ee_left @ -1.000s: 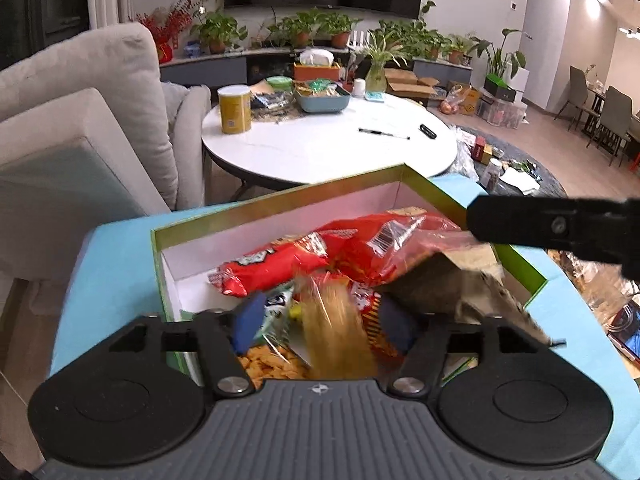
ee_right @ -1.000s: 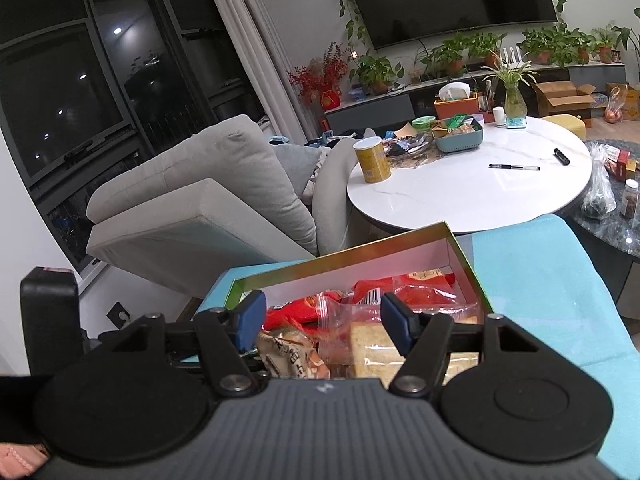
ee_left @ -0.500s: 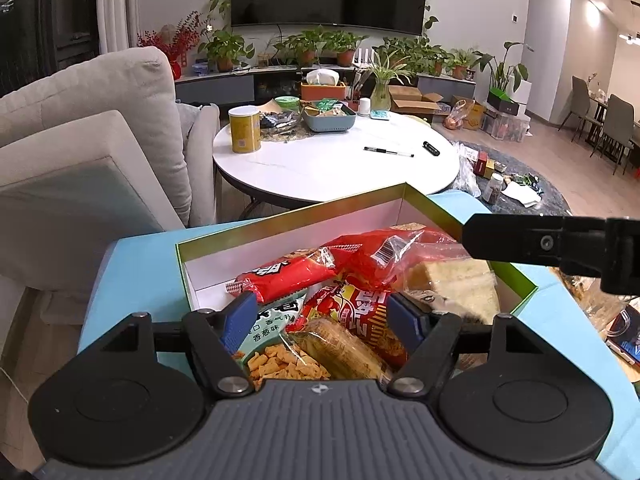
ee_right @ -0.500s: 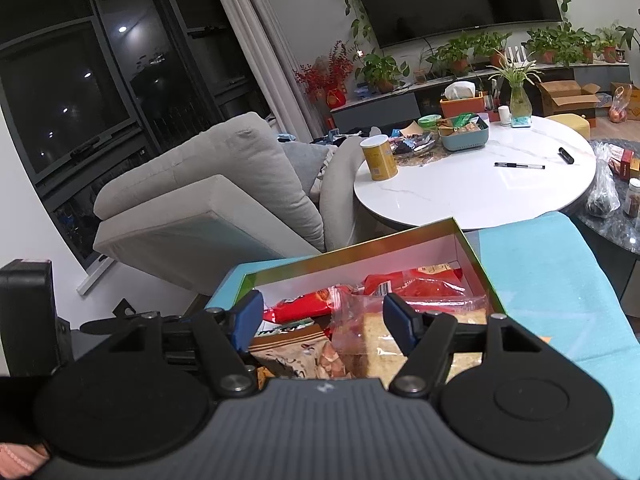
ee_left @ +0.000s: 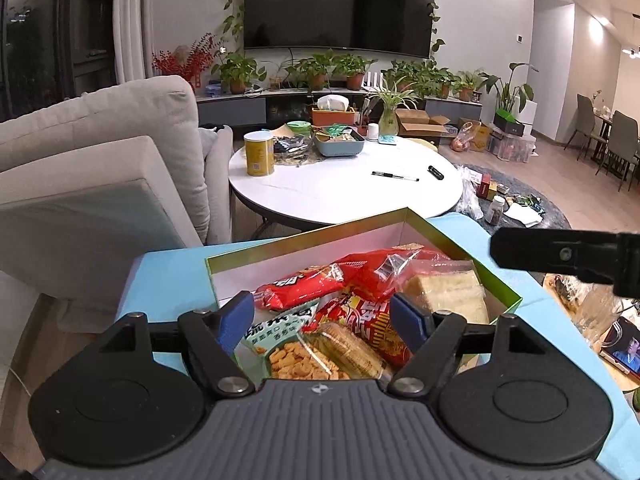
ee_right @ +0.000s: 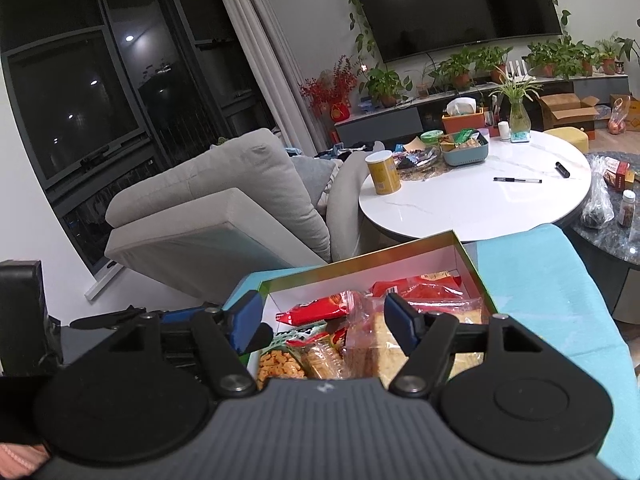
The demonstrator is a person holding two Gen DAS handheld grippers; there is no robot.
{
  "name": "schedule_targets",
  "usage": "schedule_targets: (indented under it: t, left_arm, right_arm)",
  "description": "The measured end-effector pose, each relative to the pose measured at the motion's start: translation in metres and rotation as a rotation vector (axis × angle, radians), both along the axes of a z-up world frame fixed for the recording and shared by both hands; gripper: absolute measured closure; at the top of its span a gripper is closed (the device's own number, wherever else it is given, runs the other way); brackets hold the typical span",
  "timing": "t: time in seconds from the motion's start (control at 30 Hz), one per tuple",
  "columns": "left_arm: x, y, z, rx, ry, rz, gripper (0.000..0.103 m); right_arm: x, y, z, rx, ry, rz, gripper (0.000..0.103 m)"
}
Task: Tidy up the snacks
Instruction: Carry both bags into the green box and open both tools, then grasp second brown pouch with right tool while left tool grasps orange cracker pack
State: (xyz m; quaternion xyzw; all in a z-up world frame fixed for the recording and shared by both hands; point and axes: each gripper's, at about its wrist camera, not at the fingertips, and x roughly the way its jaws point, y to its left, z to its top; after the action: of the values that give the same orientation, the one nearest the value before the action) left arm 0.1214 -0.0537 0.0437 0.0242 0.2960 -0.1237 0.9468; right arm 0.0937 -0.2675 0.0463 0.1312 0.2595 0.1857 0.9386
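An open box with a green-gold rim [ee_left: 304,236] sits on a turquoise cloth [ee_left: 168,276], full of snacks. Inside lie a red packet [ee_left: 304,284], a clear bag of pale cake slices [ee_left: 444,292], a green packet of orange crackers [ee_left: 280,336] and a clear-wrapped biscuit bar [ee_left: 348,352]. My left gripper [ee_left: 322,312] hovers over the box's near end. Its jaws are opening and nothing is between them. My right gripper [ee_right: 323,314] hangs open and empty above the same box [ee_right: 360,258], over the cake bag [ee_right: 376,336].
Behind the box stands a round white table [ee_left: 344,196] with a yellow canister [ee_left: 260,154], a pen and a blue tray. A grey sofa [ee_left: 100,168] fills the left. At the right is a dark low table [ee_right: 608,236] with bottles and bags.
The golden-wrapped snack that was between my left jaws now lies in the box, and those jaws have widened. Both grippers have drawn back and up from the box.
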Motion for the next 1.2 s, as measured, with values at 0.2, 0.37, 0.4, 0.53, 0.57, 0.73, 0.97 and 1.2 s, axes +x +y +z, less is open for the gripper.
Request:
schedule_targets:
  t: [0.2, 0.37, 0.4, 0.53, 0.57, 0.73, 0.97, 1.2]
  left_arm:
    - [-0.017, 0.011, -0.001, -0.008, 0.006, 0.013, 0.031]
    - [-0.025, 0.014, -0.008, 0.000, 0.021, 0.017, 0.031]
    - [-0.026, 0.016, -0.009, 0.003, 0.023, 0.018, 0.031]
    - [-0.031, 0.011, -0.016, 0.010, 0.049, -0.037, 0.031]
    - [-0.033, 0.007, -0.019, 0.020, 0.053, -0.061, 0.031]
    - [-0.037, -0.007, -0.032, 0.047, 0.072, -0.108, 0.031]
    - [-0.052, 0.013, -0.042, 0.083, 0.100, -0.127, 0.031]
    - [-0.079, 0.028, -0.056, 0.165, 0.136, -0.171, 0.031]
  right_arm:
    - [-0.013, -0.007, -0.001, -0.028, 0.004, -0.019, 0.038]
    - [-0.018, -0.012, -0.022, -0.077, 0.071, -0.015, 0.038]
    - [-0.018, -0.011, -0.029, -0.105, 0.096, 0.006, 0.038]
    - [-0.021, -0.016, -0.065, -0.181, 0.224, 0.014, 0.037]
    - [-0.022, -0.017, -0.071, -0.182, 0.243, 0.015, 0.037]
    - [-0.030, -0.019, -0.090, -0.181, 0.313, 0.055, 0.037]
    - [-0.051, 0.009, -0.105, -0.573, 0.278, 0.171, 0.037]
    - [-0.038, 0.020, -0.121, -0.687, 0.229, 0.262, 0.034]
